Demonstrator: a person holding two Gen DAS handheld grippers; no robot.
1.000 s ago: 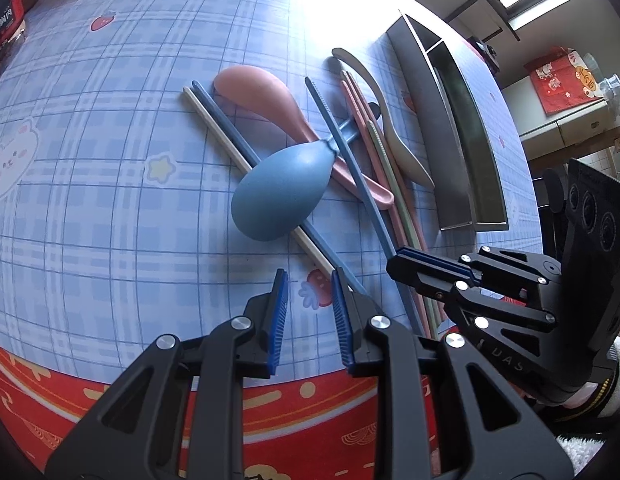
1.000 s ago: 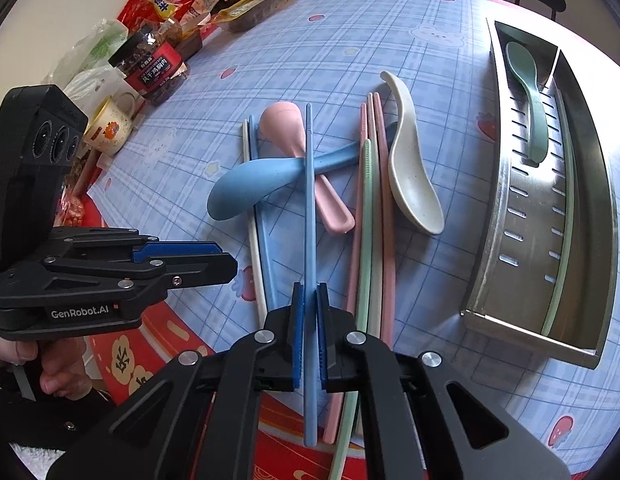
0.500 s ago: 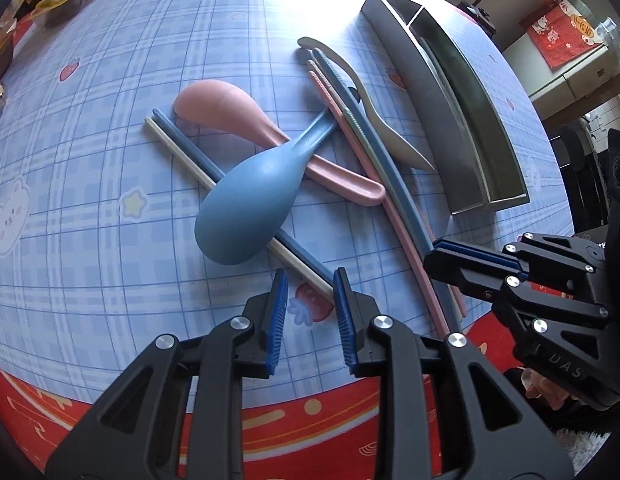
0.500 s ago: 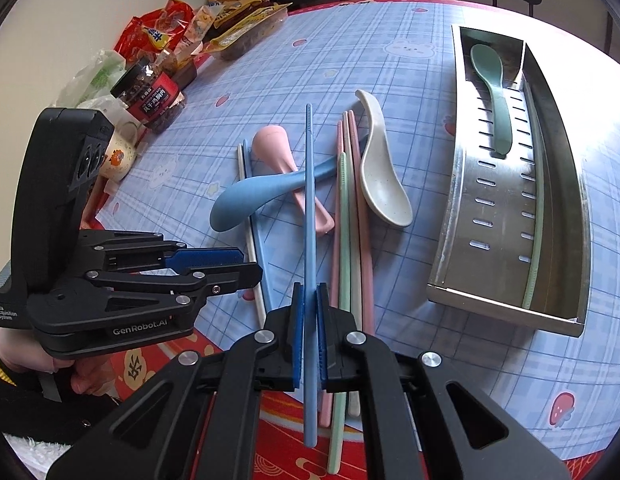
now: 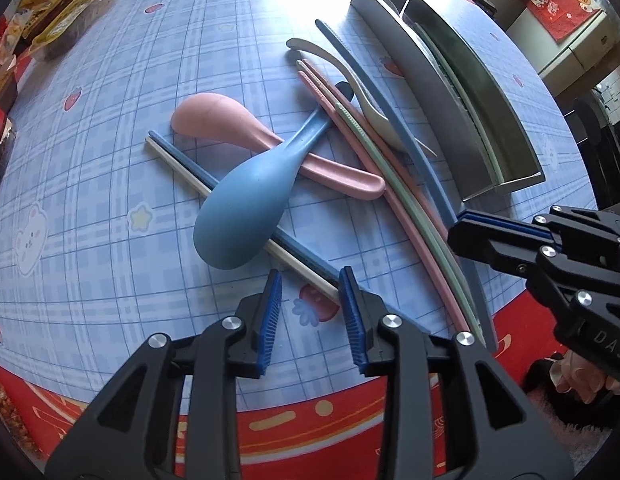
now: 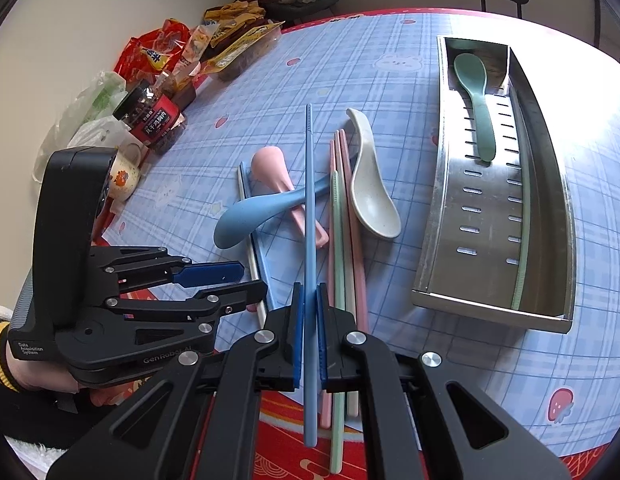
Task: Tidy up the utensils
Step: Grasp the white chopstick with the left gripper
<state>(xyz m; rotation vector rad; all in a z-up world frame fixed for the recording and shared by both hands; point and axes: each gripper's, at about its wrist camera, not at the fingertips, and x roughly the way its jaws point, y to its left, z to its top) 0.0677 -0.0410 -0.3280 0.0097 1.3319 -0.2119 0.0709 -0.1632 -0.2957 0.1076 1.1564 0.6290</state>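
Pinching the blue chopstick (image 6: pixel 308 216) above the pile beside the steel tray (image 6: pixel 441 240), the right gripper (image 6: pixel 308 332) should keep it level, while the left gripper (image 5: pixel 311 312) hangs unclenched.

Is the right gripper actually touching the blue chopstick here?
Touching. In the right wrist view the right gripper is shut on the blue chopstick: both blue pads press against its sides with no gap, and the stick runs on past them toward the camera.
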